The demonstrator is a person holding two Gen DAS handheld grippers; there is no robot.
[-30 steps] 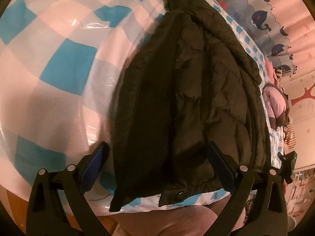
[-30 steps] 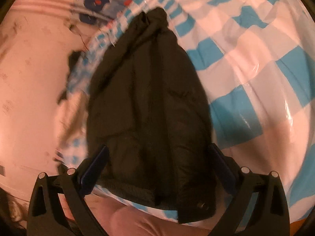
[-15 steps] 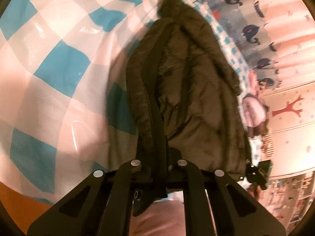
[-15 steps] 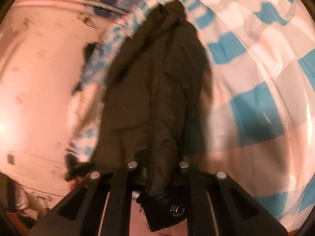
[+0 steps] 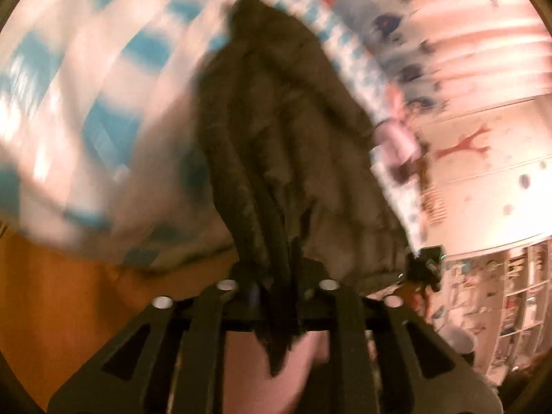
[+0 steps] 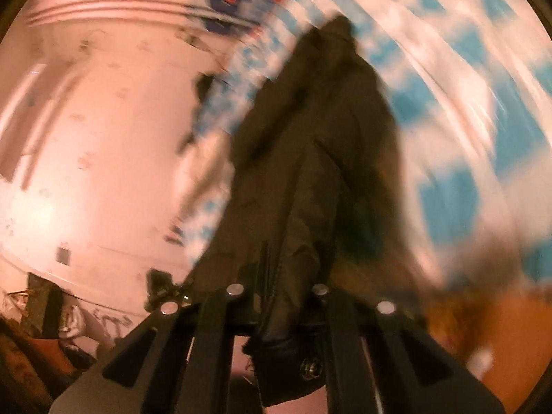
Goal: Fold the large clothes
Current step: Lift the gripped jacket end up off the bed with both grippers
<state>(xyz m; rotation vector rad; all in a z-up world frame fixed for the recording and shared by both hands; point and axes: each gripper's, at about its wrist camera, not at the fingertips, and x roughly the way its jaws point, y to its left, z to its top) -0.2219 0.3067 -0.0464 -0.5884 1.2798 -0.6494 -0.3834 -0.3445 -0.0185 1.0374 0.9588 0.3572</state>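
My left gripper: clamped on jacket hem, jaws easing apart slightly
My right gripper: pinching other hem corner, by the snap
Jacket: near end lifted, far end on checked sheet
Handling: soft, puffy, slick; grip the thick hem

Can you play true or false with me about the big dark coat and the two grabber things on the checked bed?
1. The dark puffy jacket is pinched in the left hand-held gripper. True.
2. The right hand-held gripper holds nothing. False: its fingers clamp the jacket's hem beside a metal snap button.
3. The jacket lies over a blue-and-white checked bed cover. True.
4. The jacket is bright red. False: it is dark, nearly black.
5. Both pictures are sharp. False: they are blurred.
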